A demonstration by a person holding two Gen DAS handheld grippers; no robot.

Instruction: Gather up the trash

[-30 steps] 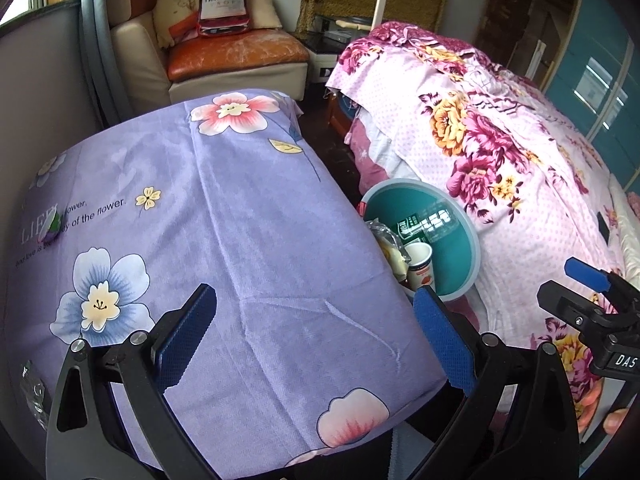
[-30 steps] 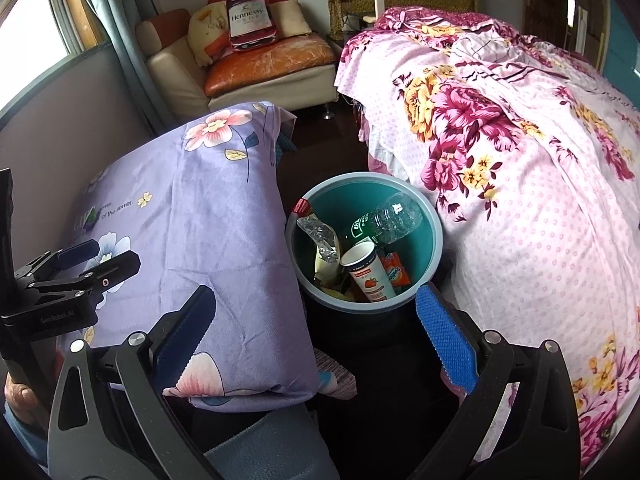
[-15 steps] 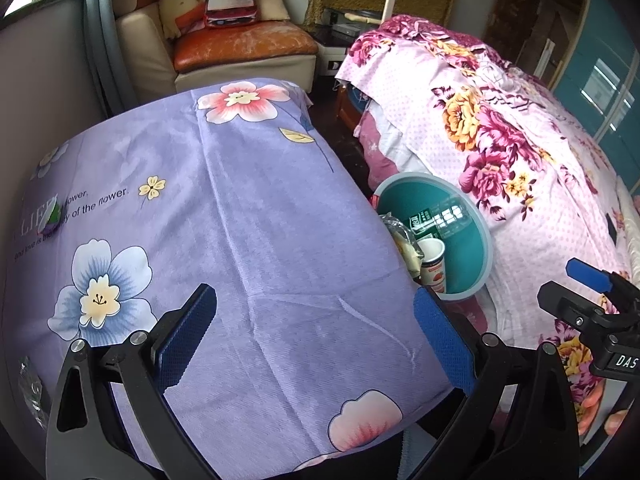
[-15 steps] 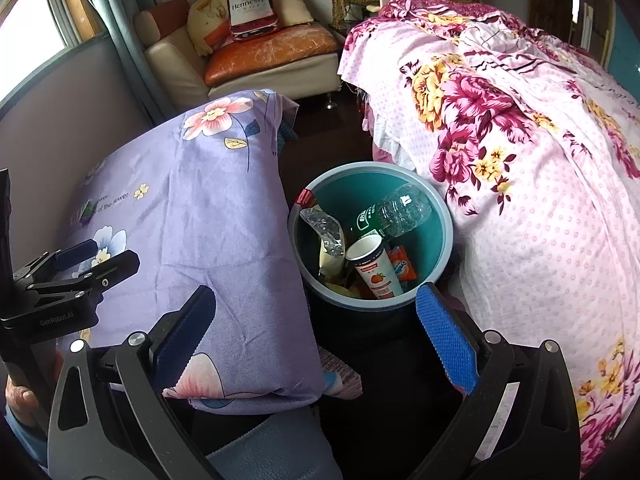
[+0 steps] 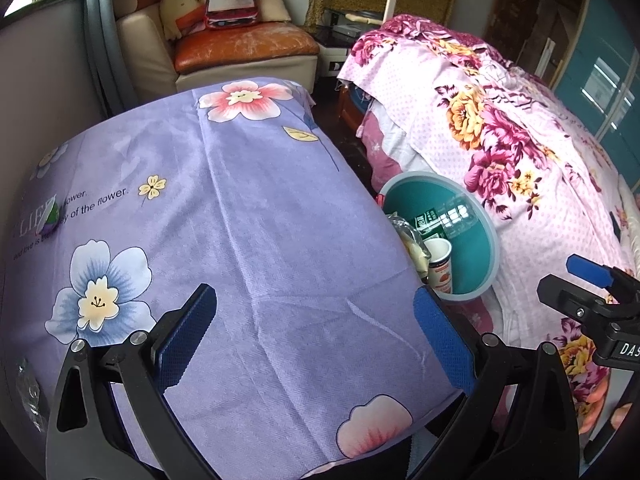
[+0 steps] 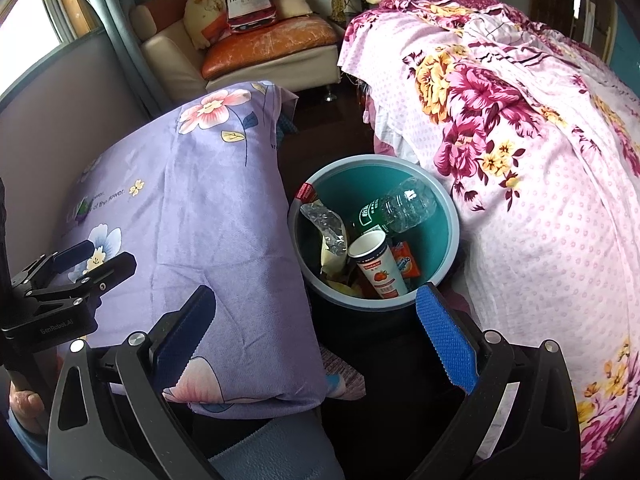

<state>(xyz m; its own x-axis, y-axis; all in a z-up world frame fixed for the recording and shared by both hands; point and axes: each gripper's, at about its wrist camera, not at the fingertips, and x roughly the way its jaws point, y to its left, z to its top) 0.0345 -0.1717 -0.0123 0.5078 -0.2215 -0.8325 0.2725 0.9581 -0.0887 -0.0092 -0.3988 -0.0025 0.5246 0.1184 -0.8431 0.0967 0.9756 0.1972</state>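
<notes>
A teal bin (image 6: pixel 448 200) stands on the floor between a purple-clothed table and a bed. It holds a clear plastic bottle (image 6: pixel 400 208), a paper cup (image 6: pixel 378 264), a crumpled clear wrapper (image 6: pixel 326 220) and an orange packet (image 6: pixel 406 260). The bin also shows in the left wrist view (image 5: pixel 486 240). My right gripper (image 6: pixel 316 334) is open and empty, above the bin's near side. My left gripper (image 5: pixel 316 336) is open and empty over the purple cloth (image 5: pixel 240 220).
The bed with a pink flowered cover (image 6: pixel 540 140) lies to the right. A beige armchair with an orange cushion (image 5: pixel 240 44) and a Hennessy bag (image 5: pixel 230 0) stands at the back. Dark floor (image 6: pixel 320 120) runs between table and bed.
Both grippers have drawn back and up a little, so the bin and table sit lower in both views. Both stay open and empty.
</notes>
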